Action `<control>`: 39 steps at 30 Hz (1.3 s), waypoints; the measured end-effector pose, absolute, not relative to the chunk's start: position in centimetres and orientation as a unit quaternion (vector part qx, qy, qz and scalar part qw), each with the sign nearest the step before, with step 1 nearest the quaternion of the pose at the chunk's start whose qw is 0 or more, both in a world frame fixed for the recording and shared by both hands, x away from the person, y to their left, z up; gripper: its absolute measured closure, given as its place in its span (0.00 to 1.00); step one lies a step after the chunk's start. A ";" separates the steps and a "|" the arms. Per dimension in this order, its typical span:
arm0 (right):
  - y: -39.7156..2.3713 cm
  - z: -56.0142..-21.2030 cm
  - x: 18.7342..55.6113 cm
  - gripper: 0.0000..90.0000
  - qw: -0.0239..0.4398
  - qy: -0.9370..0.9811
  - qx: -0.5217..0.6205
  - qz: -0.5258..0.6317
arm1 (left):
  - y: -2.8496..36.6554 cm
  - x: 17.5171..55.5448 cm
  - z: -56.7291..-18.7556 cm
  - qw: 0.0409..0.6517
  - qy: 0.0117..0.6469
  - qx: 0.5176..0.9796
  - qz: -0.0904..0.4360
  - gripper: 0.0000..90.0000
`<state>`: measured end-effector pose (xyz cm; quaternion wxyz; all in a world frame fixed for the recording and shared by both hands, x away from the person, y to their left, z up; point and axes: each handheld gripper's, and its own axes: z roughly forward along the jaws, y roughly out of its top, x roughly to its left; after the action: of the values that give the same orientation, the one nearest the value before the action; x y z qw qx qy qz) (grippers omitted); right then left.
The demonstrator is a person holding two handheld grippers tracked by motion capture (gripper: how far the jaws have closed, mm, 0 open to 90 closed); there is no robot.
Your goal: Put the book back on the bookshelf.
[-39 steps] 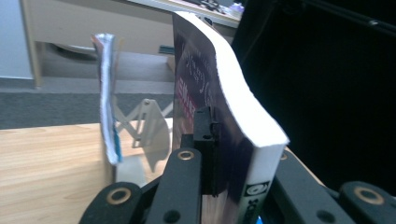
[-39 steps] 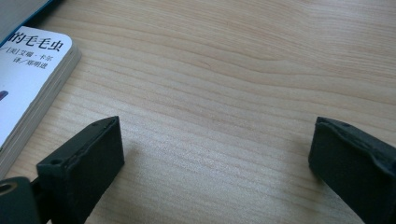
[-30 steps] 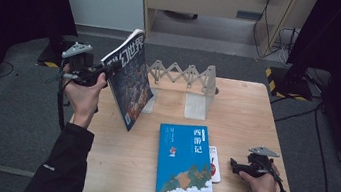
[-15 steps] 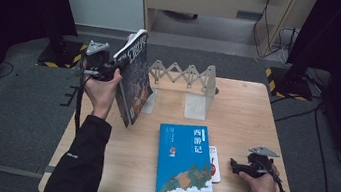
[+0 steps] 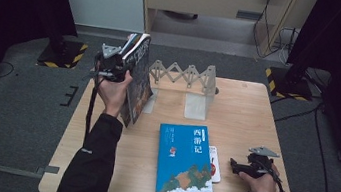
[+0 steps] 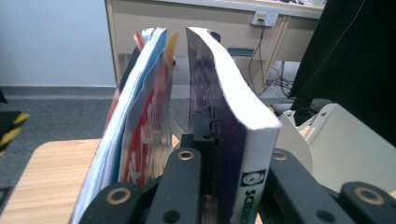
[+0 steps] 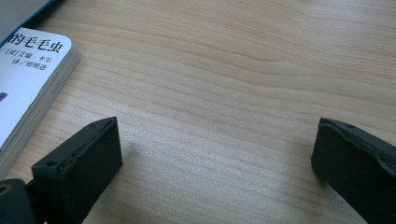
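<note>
High view, step: we judge that we are shelving books; our left gripper (image 5: 112, 63) carries a dark magazine (image 5: 138, 79) upright over the table's (image 5: 256, 118) left rear edge, near the white folding rack (image 5: 195, 87).
High view, other things: a blue book (image 5: 185, 158) lies flat at the front, over a smaller white book (image 5: 216, 164); our right gripper (image 5: 241, 167) rests on the table just beside them.
Left gripper view, claw: the jaws are clamped tight on the magazine's (image 6: 233, 140) spine end; a thin bundle of colourful booklets (image 6: 135, 126) stands just to one side, and the rack's white end plate (image 6: 336, 140) to the other.
Right gripper view, claw: the jaws stand wide apart over bare wood, holding nothing; the white book's (image 7: 32, 70) corner lies near one jaw.
Next move: we think the magazine must be lowered upright into the rack before we release it.
</note>
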<state>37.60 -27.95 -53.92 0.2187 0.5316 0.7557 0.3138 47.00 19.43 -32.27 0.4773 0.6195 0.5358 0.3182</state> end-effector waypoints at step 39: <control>-27.9 -53.9 37.6 0.02 0.218 0.755 0.533 0.314 | 18.7 46.5 -34.2 0.471 0.540 0.624 0.313 0.90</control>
<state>37.58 -27.91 -53.92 0.2182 0.5334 0.7547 0.3135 46.54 18.73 -34.17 0.4706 0.6237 0.5399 0.3131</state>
